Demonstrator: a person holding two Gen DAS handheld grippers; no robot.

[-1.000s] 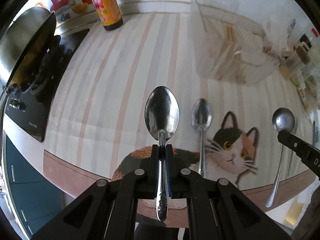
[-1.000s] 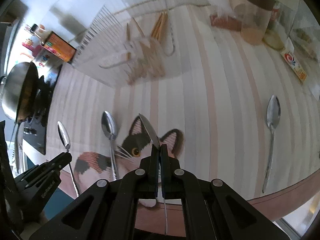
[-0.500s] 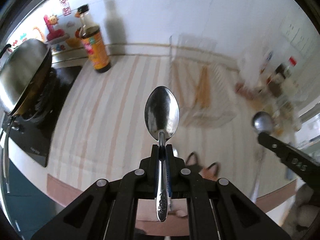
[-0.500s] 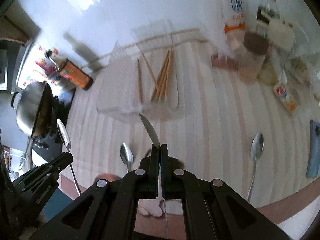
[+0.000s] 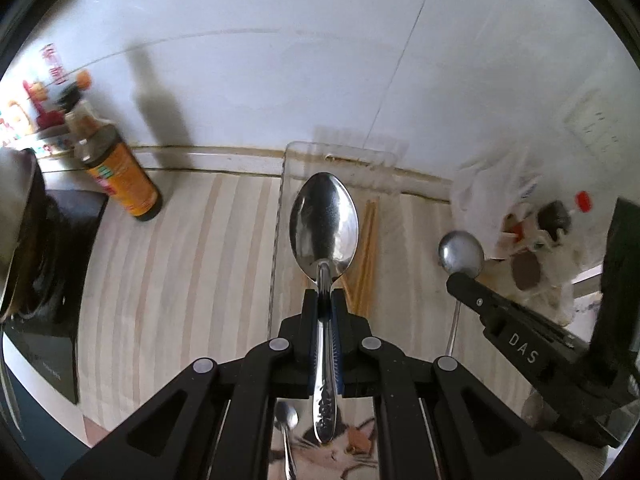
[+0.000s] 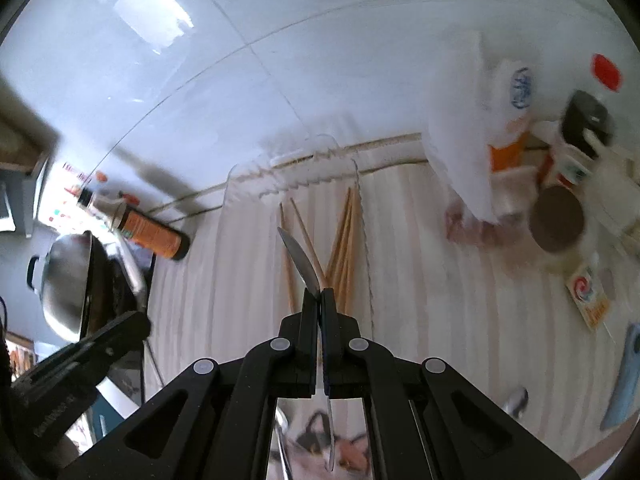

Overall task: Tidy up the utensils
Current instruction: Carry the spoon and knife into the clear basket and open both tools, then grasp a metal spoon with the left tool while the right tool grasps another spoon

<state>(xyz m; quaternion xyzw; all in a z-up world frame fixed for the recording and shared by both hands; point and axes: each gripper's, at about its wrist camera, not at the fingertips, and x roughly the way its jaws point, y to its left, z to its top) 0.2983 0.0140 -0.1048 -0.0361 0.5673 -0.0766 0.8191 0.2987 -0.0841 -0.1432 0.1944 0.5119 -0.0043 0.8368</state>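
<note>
My left gripper (image 5: 324,300) is shut on a large steel spoon (image 5: 323,224) by its handle, bowl forward, held above the counter in front of a clear plastic organiser tray (image 5: 280,216) that holds wooden chopsticks (image 5: 366,256). My right gripper (image 6: 320,300) is shut on a second spoon (image 6: 300,258), seen edge-on, over the same tray (image 6: 230,200) and its chopsticks (image 6: 344,240). In the left wrist view the right gripper (image 5: 466,278) shows at right with its spoon bowl (image 5: 461,254). Another spoon (image 5: 286,420) lies on the cat-print mat below.
An orange sauce bottle (image 5: 120,168) stands at the back left by a black stove with a wok (image 6: 68,284). Jars, bottles and a white bag (image 6: 540,160) crowd the right. A spoon (image 6: 516,402) lies at the front right. The white tiled wall is close behind.
Both grippers have risen and moved forward from the cat mat toward the tray at the wall, each still holding its spoon. The tray now lies right under the spoon tips.
</note>
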